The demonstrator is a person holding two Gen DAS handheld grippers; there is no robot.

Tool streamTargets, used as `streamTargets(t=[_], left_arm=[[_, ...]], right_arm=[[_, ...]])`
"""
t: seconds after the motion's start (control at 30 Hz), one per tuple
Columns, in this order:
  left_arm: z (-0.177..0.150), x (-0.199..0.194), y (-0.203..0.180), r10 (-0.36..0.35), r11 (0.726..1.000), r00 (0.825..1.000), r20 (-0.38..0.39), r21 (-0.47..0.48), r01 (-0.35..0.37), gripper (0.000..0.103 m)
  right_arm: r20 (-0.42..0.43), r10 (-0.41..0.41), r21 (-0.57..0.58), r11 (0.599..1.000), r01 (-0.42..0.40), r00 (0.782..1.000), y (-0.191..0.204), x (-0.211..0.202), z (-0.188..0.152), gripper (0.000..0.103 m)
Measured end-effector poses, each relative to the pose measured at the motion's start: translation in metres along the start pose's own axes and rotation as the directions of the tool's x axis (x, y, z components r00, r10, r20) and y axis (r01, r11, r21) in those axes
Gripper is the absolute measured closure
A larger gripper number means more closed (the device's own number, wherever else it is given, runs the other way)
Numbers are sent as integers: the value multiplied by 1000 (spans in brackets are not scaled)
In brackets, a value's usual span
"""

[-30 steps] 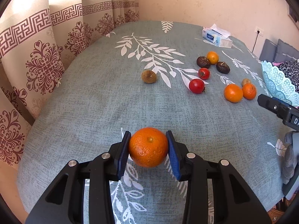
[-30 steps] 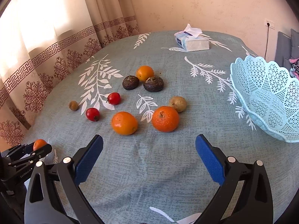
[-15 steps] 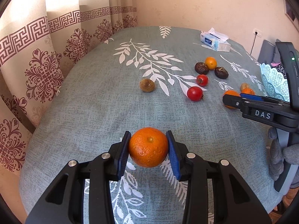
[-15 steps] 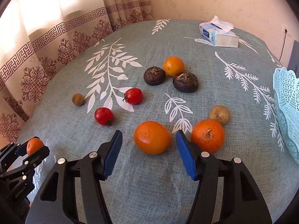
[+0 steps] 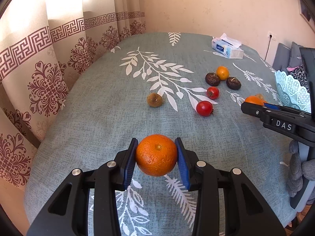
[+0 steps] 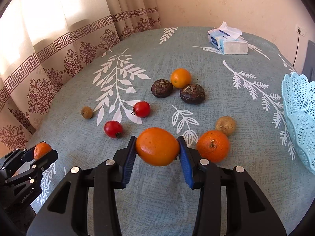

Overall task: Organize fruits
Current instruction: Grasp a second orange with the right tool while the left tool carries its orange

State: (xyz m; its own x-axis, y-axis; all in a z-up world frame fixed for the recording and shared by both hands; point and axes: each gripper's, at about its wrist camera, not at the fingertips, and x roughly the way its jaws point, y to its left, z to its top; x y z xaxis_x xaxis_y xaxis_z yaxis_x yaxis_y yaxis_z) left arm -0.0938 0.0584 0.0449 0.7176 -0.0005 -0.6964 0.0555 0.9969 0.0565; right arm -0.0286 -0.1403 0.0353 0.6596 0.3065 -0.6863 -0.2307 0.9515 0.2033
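My left gripper is shut on a rough-skinned mandarin held above the near table edge; it also shows in the right wrist view. My right gripper has its blue pads against both sides of a smooth orange low over the tablecloth. Beside it lies another mandarin and a small brown fruit. Two red tomatoes, two dark fruits, a small orange and a brown fruit lie farther out. The light blue basket stands at the right.
A tissue pack lies at the far side of the table. Patterned curtains hang along the left edge. The right gripper's body reaches in from the right in the left wrist view. A grey chair stands behind the basket.
My right gripper moved forward and down to the smooth orange and closed its pads on it. My left gripper kept hold of the mandarin and shifted slightly.
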Motion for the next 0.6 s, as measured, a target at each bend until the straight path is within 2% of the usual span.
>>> streamTargets(t=[0.27, 0.43, 0.6], left_arm=[[16, -18, -22, -4, 999, 997, 75, 46, 1, 64], [22, -26, -34, -23, 997, 995, 100, 69, 16, 64], [26, -33, -46, -38, 995, 992, 124, 92, 26, 64]], right_arm=[[137, -20, 68, 998, 11, 990, -27, -53, 17, 60], [186, -92, 166, 984, 61, 978, -66, -80, 26, 60], [186, -187, 290, 949, 128, 965, -114, -97, 28, 60]])
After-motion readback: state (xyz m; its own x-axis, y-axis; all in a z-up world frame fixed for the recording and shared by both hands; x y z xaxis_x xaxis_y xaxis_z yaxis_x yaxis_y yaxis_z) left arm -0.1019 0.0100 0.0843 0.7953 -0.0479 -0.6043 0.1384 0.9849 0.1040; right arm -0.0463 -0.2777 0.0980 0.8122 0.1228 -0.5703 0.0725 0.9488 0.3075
